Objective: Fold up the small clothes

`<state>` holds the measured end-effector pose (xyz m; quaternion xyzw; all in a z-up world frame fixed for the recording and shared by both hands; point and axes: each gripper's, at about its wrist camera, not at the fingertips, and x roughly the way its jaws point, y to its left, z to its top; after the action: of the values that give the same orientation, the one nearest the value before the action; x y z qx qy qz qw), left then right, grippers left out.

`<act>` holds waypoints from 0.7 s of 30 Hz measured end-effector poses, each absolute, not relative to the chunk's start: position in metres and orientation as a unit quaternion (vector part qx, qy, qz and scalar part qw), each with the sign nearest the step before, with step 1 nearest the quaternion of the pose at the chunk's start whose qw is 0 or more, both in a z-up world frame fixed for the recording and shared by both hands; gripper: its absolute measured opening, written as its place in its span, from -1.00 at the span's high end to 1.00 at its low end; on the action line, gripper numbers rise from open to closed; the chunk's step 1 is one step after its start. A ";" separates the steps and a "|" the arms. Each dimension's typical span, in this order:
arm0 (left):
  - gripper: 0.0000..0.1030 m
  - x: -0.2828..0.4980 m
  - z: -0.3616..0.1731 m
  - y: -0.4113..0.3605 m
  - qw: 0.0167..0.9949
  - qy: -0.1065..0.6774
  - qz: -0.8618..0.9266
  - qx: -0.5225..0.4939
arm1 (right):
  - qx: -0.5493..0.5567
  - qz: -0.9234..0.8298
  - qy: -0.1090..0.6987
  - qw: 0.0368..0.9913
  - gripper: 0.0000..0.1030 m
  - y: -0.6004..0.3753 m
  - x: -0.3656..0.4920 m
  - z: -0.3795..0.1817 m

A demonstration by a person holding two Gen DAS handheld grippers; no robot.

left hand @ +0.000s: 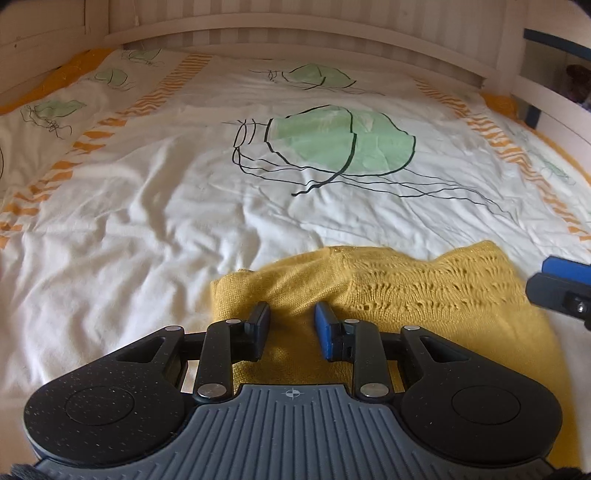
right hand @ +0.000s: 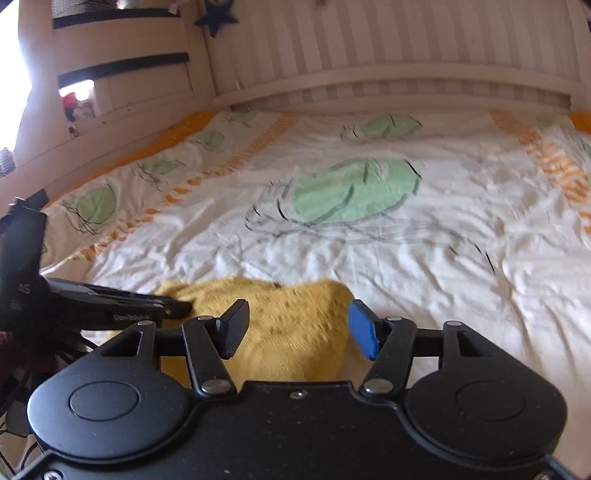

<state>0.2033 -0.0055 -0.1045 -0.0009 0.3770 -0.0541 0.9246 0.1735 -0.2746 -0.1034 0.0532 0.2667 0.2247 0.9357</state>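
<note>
We count one garment, a mustard-yellow knitted sweater (left hand: 388, 295), two grippers, and one bed cover (left hand: 147, 221) beneath it all. The sweater lies bunched on the white cover, which is printed with green jellyfish and orange striped bands; we make out five of those jellyfish from the left wrist camera. The garment shows a plain knit part on its left and an openwork lace part on its right. Our left gripper (left hand: 291, 325) is held just over the plain knit, its two fingers spread apart with yellow fabric showing in the gap between them and nothing pinched. Our right gripper (right hand: 297, 328) is held over the same sweater toward its right edge, fingers likewise spread wide with the knit between them and nothing clamped; whether the tips touch the fabric we cannot tell, since that view is blurred. From the right wrist camera, the left gripper comes in from the left, its tips at the sweater's left end. Behind the bed stand a pale slatted headboard (left hand: 295, 33) and shelves (right hand: 122, 66) whose contents are too blurred to name.
</note>
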 end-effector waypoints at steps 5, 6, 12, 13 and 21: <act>0.46 0.200 -0.104 -0.004 0.925 0.374 -0.059 -0.006 | 0.016 0.255 0.282 0.925 0.35 -0.252 0.189 -0.102; 0.46 0.202 -0.104 -0.003 0.924 0.376 -0.060 -0.011 | 0.006 0.246 0.296 0.923 0.35 -0.248 0.196 -0.107; 0.46 0.207 -0.105 0.001 0.921 0.382 -0.061 -0.028 | 0.023 0.230 0.336 0.913 0.39 -0.243 0.230 -0.137; 0.46 0.207 -0.104 0.001 0.921 0.383 -0.062 -0.029 | 0.021 0.228 0.335 0.914 0.39 -0.241 0.229 -0.136; 0.48 0.210 -0.090 -0.002 0.923 0.376 -0.075 -0.036 | 0.026 0.229 0.326 0.917 0.39 -0.242 0.226 -0.138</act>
<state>0.2097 -0.0017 -0.0903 -0.0361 0.3758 -0.0754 0.9229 0.2258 -0.2424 -0.1385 0.0262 0.3264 0.2290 0.9167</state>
